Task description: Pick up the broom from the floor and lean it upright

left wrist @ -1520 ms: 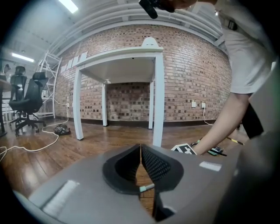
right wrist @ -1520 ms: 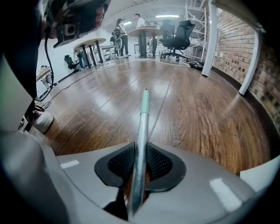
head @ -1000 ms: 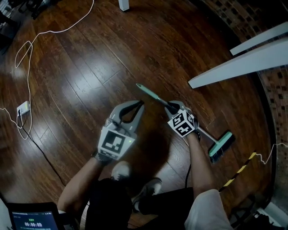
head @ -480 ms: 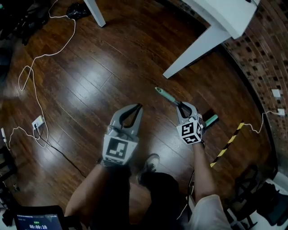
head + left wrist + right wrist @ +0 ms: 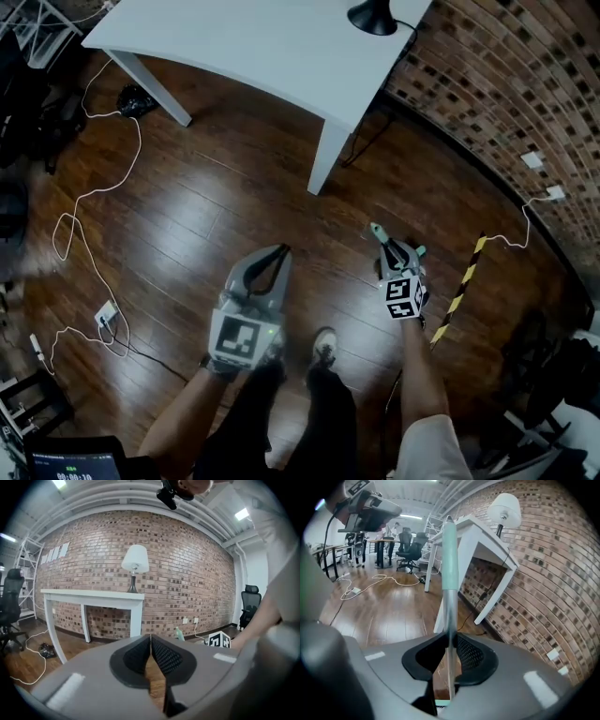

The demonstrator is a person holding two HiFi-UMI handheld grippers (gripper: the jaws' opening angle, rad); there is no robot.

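Right gripper view shows the right gripper (image 5: 449,644) pinching the broom (image 5: 449,569) by its metal shaft, handle end pointing up near the brick wall (image 5: 548,588). The left gripper (image 5: 151,641), pressed together and empty, hangs farther from that wall; the lean likely needs a firm, slow tilt.

The left hand-held gripper (image 5: 280,251) is held over the dark wooden floor (image 5: 187,225), its jaw tips meeting with nothing between them. To its right, the right hand-held gripper (image 5: 390,247) clasps the broom (image 5: 377,231), whose pale green handle end pokes out past the jaws toward the brick wall (image 5: 506,84). The marker cube (image 5: 405,296) sits just behind those jaws. A white bench (image 5: 253,42) carries a black lamp base (image 5: 374,16). A white cable (image 5: 89,197) loops across the floor, and a yellow-and-black striped strip (image 5: 459,292) lies beside the right arm.
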